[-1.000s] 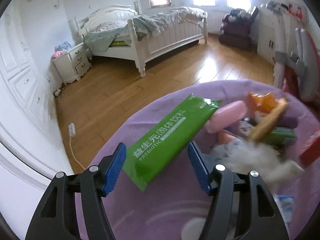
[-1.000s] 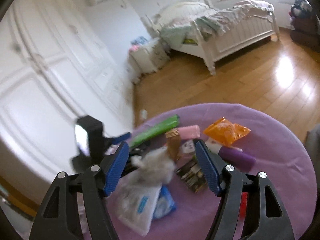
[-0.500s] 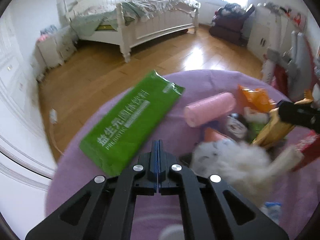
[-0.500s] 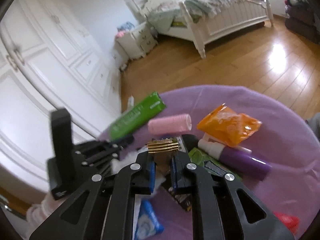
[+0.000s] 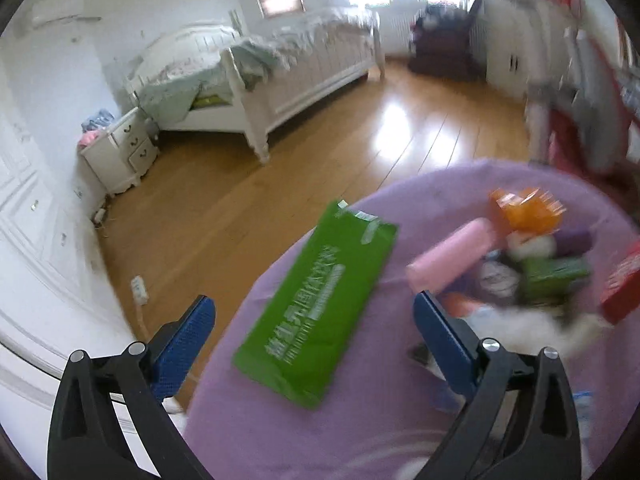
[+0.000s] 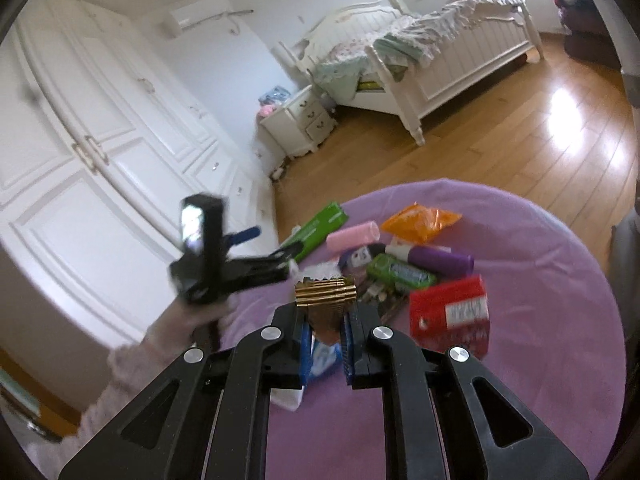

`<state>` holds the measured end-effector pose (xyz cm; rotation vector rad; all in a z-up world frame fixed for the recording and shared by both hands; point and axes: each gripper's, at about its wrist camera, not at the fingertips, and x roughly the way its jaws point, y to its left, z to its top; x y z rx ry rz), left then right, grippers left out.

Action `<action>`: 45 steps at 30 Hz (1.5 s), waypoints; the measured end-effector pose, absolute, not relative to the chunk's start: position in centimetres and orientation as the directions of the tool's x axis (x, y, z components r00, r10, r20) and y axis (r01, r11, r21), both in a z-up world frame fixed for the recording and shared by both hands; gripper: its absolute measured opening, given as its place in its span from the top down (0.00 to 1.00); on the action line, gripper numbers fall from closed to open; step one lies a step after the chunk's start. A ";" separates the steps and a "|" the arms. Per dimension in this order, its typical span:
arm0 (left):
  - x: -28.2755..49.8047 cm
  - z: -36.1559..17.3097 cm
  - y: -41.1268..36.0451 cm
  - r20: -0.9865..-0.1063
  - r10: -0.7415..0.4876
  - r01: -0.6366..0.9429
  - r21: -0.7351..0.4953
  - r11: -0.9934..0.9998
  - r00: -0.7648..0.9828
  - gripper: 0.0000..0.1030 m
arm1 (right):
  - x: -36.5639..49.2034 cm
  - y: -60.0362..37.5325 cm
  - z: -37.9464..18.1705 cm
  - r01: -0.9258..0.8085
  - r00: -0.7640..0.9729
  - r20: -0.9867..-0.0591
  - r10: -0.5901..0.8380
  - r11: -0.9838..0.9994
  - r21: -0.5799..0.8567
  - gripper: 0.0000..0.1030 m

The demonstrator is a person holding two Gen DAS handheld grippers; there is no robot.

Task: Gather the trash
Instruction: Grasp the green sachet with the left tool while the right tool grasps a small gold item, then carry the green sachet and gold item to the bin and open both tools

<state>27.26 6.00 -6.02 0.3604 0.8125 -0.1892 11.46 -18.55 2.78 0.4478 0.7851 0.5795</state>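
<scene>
Right wrist view | right gripper (image 6: pixel 326 338) clamped on gold-striped wrapper (image 6: pixel 326 294), lifted above table (image 6: pixel 560 360) near edge | left gripper (image 5: pixel 314 340) jaws just opened wide, green packet (image 5: pixel 320 304) between, untouched, at table's left edge | wrappers light, crinkly, slippery; pinch short edge

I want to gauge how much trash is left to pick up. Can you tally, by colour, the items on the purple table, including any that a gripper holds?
Green: 2, the long green pouch and the green packet
Pink: 1, pink roll
Orange: 1, orange bag
Purple: 1, purple tube
Red: 1, red box
Gold: 1, gold wrapper, clamped in the right gripper
Total: 7 clearly distinguishable; a blurred white-and-blue heap stays uncounted.
</scene>
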 end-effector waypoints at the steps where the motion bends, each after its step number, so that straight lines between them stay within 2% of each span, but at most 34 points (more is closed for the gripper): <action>1: 28.0 -6.6 5.9 -0.753 -0.025 0.323 0.251 0.913 0.658 0.06 | 11.3 -18.3 2.7 -0.313 0.566 -0.524 0.637 0.754 0.578 0.87; 2: 28.6 -7.1 5.9 -0.765 -0.027 0.337 0.250 0.908 0.643 0.09 | 11.1 -18.4 2.6 -0.315 0.562 -0.525 0.639 0.752 0.579 0.87; 4: 29.7 -8.1 6.1 -0.803 -0.034 0.346 0.217 0.913 0.594 0.33 | 10.7 -18.3 2.4 -0.318 0.561 -0.530 0.635 0.757 0.570 0.87; 8: 29.4 -8.4 7.0 -0.814 -0.061 0.315 0.154 0.937 0.578 0.38 | 10.8 -18.4 1.8 -0.304 0.553 -0.539 0.635 0.756 0.579 0.88; 9: 28.8 -8.4 7.1 -0.811 -0.060 0.314 0.156 0.937 0.582 0.44 | 10.9 -18.3 1.6 -0.301 0.553 -0.539 0.635 0.756 0.582 0.88; 10: 28.2 -8.3 7.1 -0.807 -0.057 0.314 0.162 0.935 0.588 0.55 | 10.8 -18.4 1.6 -0.298 0.553 -0.538 0.636 0.754 0.585 0.88; 12: 26.5 -7.8 7.0 -0.798 -0.067 0.308 0.152 0.939 0.599 0.68 | 10.6 -18.5 1.6 -0.295 0.555 -0.536 0.636 0.753 0.588 0.88; 16: 24.2 -6.8 8.1 -0.781 -0.129 0.271 0.053 0.961 0.611 0.77 | 9.7 -19.0 1.9 -0.292 0.565 -0.519 0.642 0.744 0.601 0.88; 22: 16.4 -3.0 8.5 -0.689 -0.275 0.205 -0.184 0.961 0.671 0.79 | 8.0 -20.6 2.4 -0.284 0.590 -0.482 0.648 0.726 0.627 0.87; 30: 7.7 0.2 0.5 -0.588 -0.457 0.290 -0.359 0.887 0.668 0.79 | 4.8 -24.8 4.8 -0.271 0.681 -0.408 0.608 0.727 0.631 0.87; 39: 7.0 1.1 -10.9 -0.548 -0.583 0.421 -0.404 0.812 0.599 0.79 | 0.7 -34.1 6.0 -0.149 0.814 -0.364 0.453 0.769 0.622 0.87; 45: 6.6 0.8 -19.3 -0.549 -0.649 0.516 -0.401 0.757 0.526 0.79 | -2.7 -42.8 5.6 -0.009 0.891 -0.349 0.290 0.780 0.626 0.87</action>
